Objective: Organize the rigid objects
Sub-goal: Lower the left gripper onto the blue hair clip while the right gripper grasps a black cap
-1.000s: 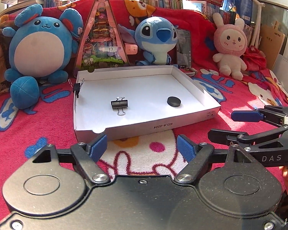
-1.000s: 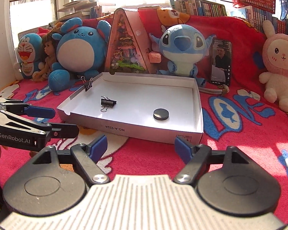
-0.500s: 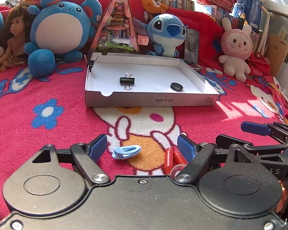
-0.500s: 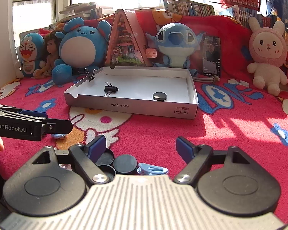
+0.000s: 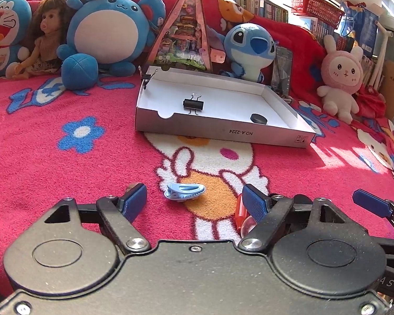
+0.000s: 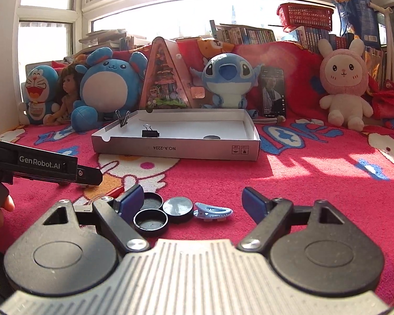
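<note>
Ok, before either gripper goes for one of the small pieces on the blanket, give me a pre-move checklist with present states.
1. Left gripper open, nothing between its pads: ok.
2. Right gripper open and empty: ok.
3. Blue hair clip lies free on the blanket, ahead of the left gripper: ok.
4. Three black round lids sit bunched together, touching; clean single pick: not ok.
5. White box has open floor beside the binder clip and black disc: ok.
6. Red item, partly hidden by the left gripper's finger: cannot tell.
</note>
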A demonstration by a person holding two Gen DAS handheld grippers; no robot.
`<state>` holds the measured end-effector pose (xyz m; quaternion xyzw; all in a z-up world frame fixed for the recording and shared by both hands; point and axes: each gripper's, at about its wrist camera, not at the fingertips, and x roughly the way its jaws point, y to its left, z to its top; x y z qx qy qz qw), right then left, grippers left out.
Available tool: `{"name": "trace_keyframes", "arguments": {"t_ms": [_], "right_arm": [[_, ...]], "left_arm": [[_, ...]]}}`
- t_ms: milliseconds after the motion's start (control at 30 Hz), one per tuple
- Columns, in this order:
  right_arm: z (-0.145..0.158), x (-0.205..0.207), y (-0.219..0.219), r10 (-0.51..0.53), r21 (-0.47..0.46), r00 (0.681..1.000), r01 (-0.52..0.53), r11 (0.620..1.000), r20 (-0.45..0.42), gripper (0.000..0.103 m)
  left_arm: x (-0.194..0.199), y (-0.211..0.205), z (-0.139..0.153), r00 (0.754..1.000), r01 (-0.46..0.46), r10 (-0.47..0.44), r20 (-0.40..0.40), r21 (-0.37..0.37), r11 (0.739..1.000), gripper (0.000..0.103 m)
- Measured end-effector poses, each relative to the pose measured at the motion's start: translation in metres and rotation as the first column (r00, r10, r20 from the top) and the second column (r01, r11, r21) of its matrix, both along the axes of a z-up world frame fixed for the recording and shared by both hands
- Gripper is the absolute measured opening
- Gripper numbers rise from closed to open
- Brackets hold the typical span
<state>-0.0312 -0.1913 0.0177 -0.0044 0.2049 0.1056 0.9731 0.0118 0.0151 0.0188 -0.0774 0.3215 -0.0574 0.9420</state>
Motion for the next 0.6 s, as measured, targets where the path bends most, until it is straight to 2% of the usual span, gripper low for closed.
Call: {"name": "trace_keyframes", "arguments": {"t_ms": [167,367,600], "right_arm": [[-0.007,-0.008,0.012,0.03,-0.034,1.0,-0.03,0.999,-0.006,0.088],[-0.012,-0.01,0.021,0.056,-0.039,0.998,-0.057,0.998,-0.039,0.078],[-0.016,-0.009,0.031,0.081,-0.062,0.995,-0.085,0.994,-0.064,0.063]], "left_arm": [[0.006,-0.003,-0.005,1.0,-0.006,0.006,-0.004,0.005,1.0,0.076],[0.01,-0.005,-0.008,1.0,0.012,-0.012,0.001,0.0,1.0,0.071],[0.012,-0.008,-0.011,1.0,0.028,-0.028,0.01,0.015,0.999,0.053]]}}
